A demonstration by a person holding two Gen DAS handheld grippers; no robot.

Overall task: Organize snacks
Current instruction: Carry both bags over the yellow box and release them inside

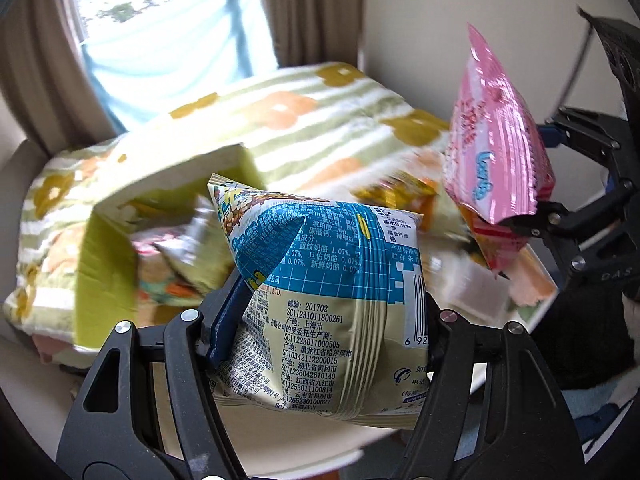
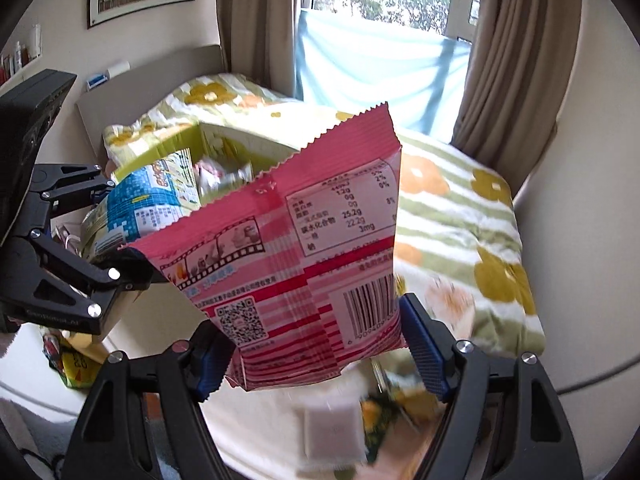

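My left gripper is shut on a blue and cream snack bag, held in the air in front of an open green box. The bag also shows in the right wrist view, just in front of the box. My right gripper is shut on a pink snack bag and holds it upright to the right of the box. In the left wrist view the pink bag hangs at the right, held by the right gripper. Several packets lie inside the box.
A bed with a flower-patterned blanket lies behind the box. More snack packets lie on the white table, blurred. An orange packet lies at the table's left edge. Curtains and a window stand behind.
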